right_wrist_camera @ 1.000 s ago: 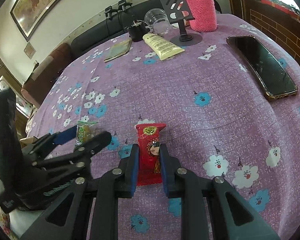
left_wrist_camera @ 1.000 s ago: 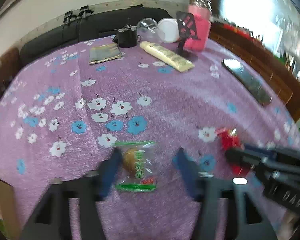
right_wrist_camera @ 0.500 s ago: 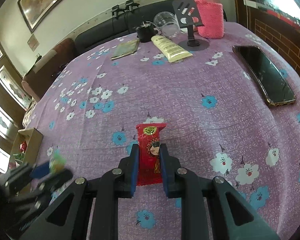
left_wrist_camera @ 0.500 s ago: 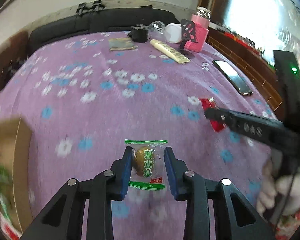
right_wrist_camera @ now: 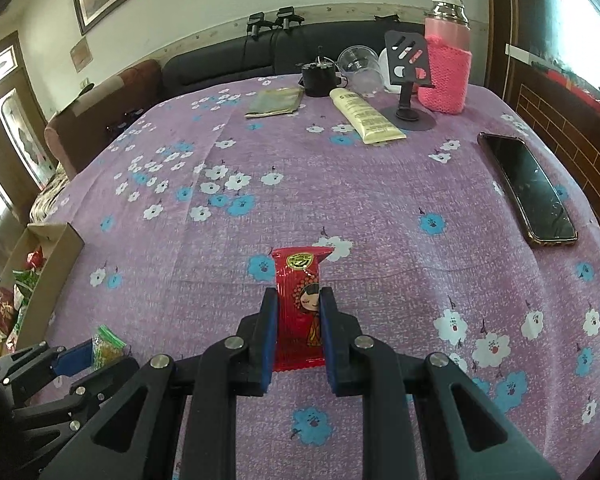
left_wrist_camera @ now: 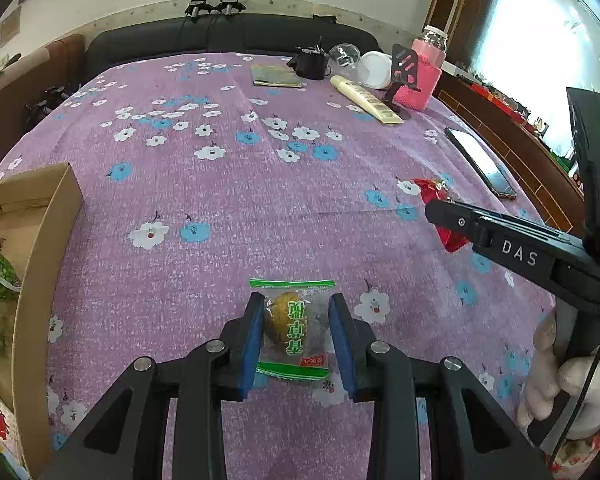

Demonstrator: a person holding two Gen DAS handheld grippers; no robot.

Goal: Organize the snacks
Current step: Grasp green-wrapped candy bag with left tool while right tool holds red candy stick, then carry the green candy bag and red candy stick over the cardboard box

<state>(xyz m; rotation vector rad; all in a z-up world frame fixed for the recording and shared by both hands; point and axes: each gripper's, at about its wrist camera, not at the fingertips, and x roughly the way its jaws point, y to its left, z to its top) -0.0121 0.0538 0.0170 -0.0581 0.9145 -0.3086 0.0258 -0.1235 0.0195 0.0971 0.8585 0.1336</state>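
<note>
My left gripper (left_wrist_camera: 296, 312) is shut on a clear green-edged snack packet (left_wrist_camera: 294, 328) and holds it above the purple flowered tablecloth (left_wrist_camera: 260, 184). My right gripper (right_wrist_camera: 299, 306) is shut on a red snack packet (right_wrist_camera: 299, 308) with a cartoon face. The red packet also shows at the right of the left wrist view (left_wrist_camera: 440, 200), beside the right gripper's arm. The left gripper (right_wrist_camera: 80, 360) with its green packet (right_wrist_camera: 106, 346) shows low left in the right wrist view. A cardboard box (left_wrist_camera: 40, 248) holding several snacks stands at the table's left edge; it also shows in the right wrist view (right_wrist_camera: 56, 264).
At the far side stand a pink-sleeved bottle (right_wrist_camera: 446, 60), a phone stand (right_wrist_camera: 410, 76), a cream tube (right_wrist_camera: 364, 116), a clear cup (right_wrist_camera: 358, 66), a black pot (right_wrist_camera: 318, 78) and a flat olive packet (right_wrist_camera: 276, 102). A phone (right_wrist_camera: 528, 190) lies at the right edge.
My left gripper closed on the green packet, lifted it and swung left toward the box. My right gripper has stayed shut on the red packet and lifted a little.
</note>
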